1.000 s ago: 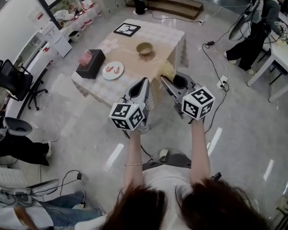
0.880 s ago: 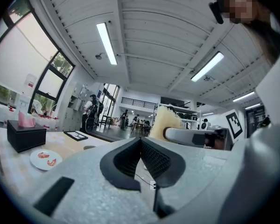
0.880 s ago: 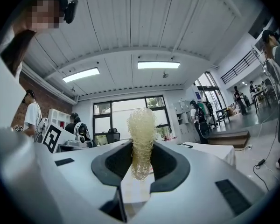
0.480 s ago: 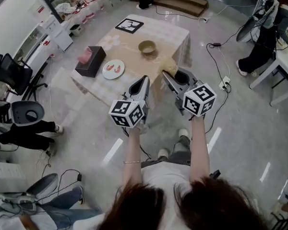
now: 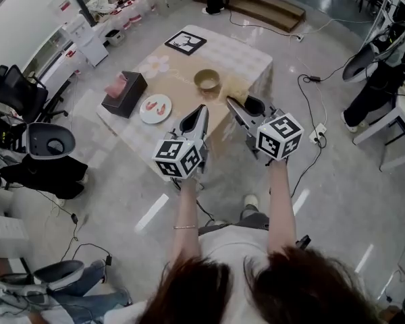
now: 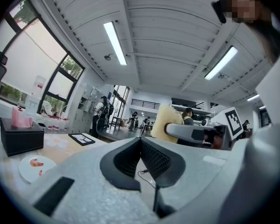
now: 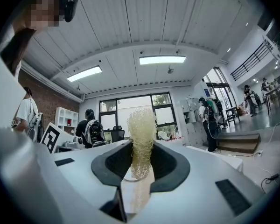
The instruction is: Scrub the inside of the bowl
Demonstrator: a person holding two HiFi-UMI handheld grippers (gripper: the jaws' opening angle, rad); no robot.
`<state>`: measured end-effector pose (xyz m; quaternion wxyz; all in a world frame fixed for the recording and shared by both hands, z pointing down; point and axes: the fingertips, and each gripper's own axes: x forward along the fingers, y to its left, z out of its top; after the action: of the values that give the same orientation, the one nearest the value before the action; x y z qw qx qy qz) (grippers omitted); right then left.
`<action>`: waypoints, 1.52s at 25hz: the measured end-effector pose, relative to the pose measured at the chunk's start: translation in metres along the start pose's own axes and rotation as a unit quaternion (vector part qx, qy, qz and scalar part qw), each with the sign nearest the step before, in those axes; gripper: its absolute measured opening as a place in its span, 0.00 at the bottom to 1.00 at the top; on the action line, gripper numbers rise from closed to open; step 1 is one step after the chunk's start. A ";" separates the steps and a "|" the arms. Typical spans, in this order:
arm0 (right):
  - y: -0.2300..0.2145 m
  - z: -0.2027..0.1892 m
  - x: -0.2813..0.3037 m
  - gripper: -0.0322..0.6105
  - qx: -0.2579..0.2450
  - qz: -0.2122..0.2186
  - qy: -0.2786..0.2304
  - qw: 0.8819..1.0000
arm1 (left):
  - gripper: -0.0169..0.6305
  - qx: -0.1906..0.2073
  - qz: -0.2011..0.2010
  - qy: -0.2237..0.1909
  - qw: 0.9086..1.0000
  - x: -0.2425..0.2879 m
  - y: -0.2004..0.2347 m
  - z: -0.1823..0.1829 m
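A tan bowl stands on the far part of a small table ahead of me. I hold both grippers up in front of my body, short of the table's near edge. My right gripper is shut on a pale yellow mesh scrubber, which sticks up from between its jaws. My left gripper is shut with nothing between its jaws. The bowl does not show in either gripper view.
On the table are a white plate with red bits, a black tissue box and a black-and-white marker board. Cables run over the floor at right. Office chairs stand at left, desks and a person at right.
The table and bowl have come nearer and shifted slightly right in the head view. Both grippers keep their pose, the right one still holding the scrubber.
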<state>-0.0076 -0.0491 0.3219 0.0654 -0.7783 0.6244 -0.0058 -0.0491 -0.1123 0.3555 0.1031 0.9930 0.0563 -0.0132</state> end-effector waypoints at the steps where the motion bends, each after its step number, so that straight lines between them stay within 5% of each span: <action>1: -0.007 -0.001 0.003 0.20 -0.001 0.004 0.003 1.000 | 0.04 -0.001 0.002 -0.001 1.000 0.007 0.001 0.000; 23: -0.124 -0.026 0.013 0.20 0.016 0.078 0.053 0.995 | 0.04 -0.012 0.093 0.011 0.996 0.112 -0.001 -0.034; 38: -0.134 -0.046 0.051 0.20 0.034 0.110 0.081 0.990 | 0.04 -0.043 0.132 0.034 0.990 0.120 0.035 -0.049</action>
<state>0.1296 -0.0742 0.3787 0.0407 -0.6989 0.7092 -0.0830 0.0743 -0.1233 0.4059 0.1441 0.9863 -0.0712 0.0363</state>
